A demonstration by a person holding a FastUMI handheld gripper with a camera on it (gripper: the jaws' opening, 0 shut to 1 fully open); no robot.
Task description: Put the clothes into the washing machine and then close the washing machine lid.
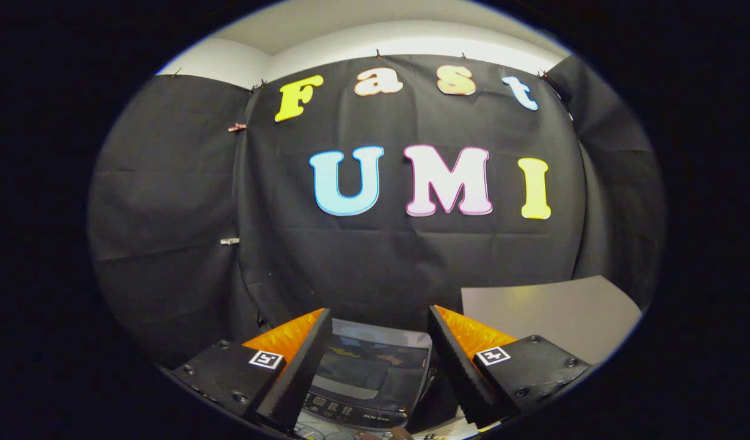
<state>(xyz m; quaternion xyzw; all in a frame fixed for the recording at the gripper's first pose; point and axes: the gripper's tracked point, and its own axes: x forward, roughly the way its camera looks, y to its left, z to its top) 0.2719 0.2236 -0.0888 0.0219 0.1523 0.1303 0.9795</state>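
Note:
A small dark washing machine stands low down, seen between and below my fingers. Its glossy lid lies flat and shut, with a control panel strip along its near edge. My gripper hovers above it, open wide, with nothing between the fingers. No clothes can be made out from here.
A grey board lies to the right, beyond the right finger. The black cloth wall hangs close behind the machine. A bit of pale table surface shows under the machine's near edge.

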